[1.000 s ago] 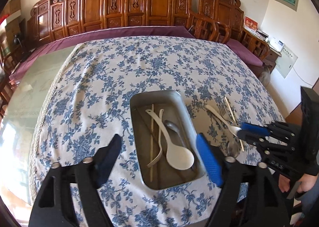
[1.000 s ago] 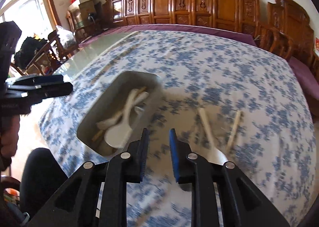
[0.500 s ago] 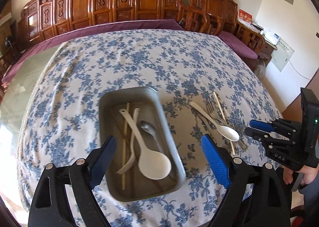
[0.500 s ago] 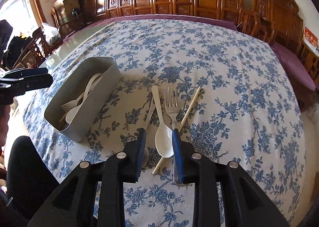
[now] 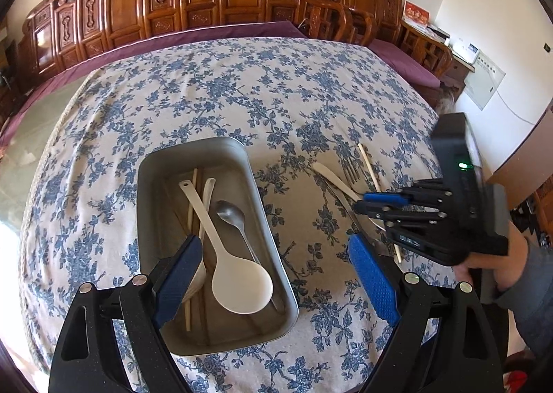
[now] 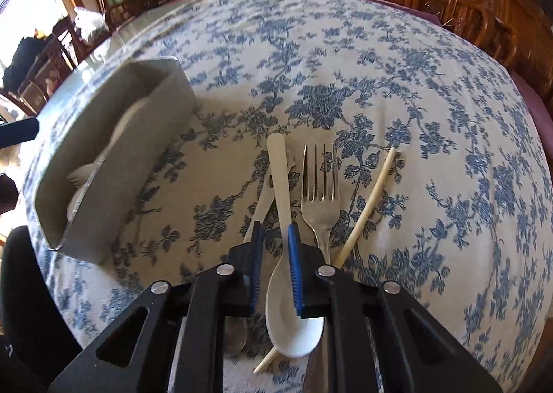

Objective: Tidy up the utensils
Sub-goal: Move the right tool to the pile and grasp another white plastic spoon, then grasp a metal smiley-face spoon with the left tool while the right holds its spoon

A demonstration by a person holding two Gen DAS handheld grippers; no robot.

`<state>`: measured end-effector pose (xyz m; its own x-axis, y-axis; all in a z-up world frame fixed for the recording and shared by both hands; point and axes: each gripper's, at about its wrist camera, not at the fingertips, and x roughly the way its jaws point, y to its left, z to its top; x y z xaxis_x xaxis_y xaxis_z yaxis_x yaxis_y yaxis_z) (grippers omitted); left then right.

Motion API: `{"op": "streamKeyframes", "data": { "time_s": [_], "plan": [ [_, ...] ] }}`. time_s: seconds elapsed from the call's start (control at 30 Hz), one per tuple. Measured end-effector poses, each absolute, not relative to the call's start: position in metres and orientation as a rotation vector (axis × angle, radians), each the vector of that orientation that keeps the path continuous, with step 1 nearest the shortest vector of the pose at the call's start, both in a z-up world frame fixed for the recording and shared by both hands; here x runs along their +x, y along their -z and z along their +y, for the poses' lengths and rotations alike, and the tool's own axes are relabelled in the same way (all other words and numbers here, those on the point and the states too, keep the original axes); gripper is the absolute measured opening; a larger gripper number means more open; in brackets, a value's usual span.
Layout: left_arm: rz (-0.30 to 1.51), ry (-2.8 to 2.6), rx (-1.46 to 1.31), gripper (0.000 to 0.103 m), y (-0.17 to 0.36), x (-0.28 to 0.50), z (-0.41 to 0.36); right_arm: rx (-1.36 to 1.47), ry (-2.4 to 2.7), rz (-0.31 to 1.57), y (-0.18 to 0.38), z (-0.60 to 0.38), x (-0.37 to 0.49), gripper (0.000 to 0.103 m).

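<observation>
**Utensil sort: tray partly filled, four pieces left on the cloth**

Left wrist view. Your left gripper (image 5: 276, 275) hangs above the near end of the metal tray (image 5: 262, 220), fingers wide apart and holding nothing. Inside the tray: a large white ladle spoon (image 5: 238, 282), a metal spoon (image 5: 231, 215), a second white spoon handle (image 5: 207, 192) and a chopstick (image 5: 190, 217). That part looks done. To the right of the tray, on the floral tablecloth (image 5: 207, 99), loose pieces lie close together under your right gripper (image 5: 366, 203).

Right wrist view. Your right gripper (image 6: 274, 255) is low over the white spoon (image 6: 281, 220); the pads straddle its handle, narrowly apart. You cannot tell from this view whether they already pinch it, and the spoon lies on the cloth, not lifted. Just beside it: a metal fork (image 6: 319, 185), a pale chopstick (image 6: 366, 206) and a metal handle (image 6: 257, 210) partly under the spoon.

Judgement: roughly halfway. Remaining: the white spoon, fork, chopstick and metal piece into the tray (image 6: 114, 165).
</observation>
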<state>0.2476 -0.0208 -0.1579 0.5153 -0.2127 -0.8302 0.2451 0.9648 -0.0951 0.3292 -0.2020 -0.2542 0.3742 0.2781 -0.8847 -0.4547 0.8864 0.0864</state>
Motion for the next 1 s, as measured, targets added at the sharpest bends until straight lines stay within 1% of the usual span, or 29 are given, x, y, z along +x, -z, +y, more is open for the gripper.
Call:
{"op": "streamKeyframes", "data": {
  "time_s": [0.3,0.33,0.47,0.67,0.87,1.0],
  "plan": [
    [1.003,0.288,0.049,0.083,0.162,0.246,-0.026,-0.236,-0.458,1.112,0.26,-0.198,0.341,0.013],
    [1.004,0.289,0.051,0.083,0.162,0.246,-0.028,-0.242,-0.451,1.111,0.261,-0.197,0.341,0.009],
    [1.008,0.286,0.053,0.083,0.163,0.246,-0.03,-0.137,-0.47,1.141,0.261,-0.208,0.346,0.008],
    [0.986,0.301,0.06,0.083,0.152,0.24,-0.041,-0.055,-0.48,1.068,0.23,-0.229,0.33,0.008],
    [0.981,0.32,0.082,0.083,0.152,0.241,-0.064,-0.116,-0.446,1.009,0.207,-0.25,0.303,0.008],
    [0.998,0.328,0.101,0.083,0.162,0.245,-0.084,-0.127,-0.413,1.002,0.208,-0.27,0.286,0.008]
  ]
}}
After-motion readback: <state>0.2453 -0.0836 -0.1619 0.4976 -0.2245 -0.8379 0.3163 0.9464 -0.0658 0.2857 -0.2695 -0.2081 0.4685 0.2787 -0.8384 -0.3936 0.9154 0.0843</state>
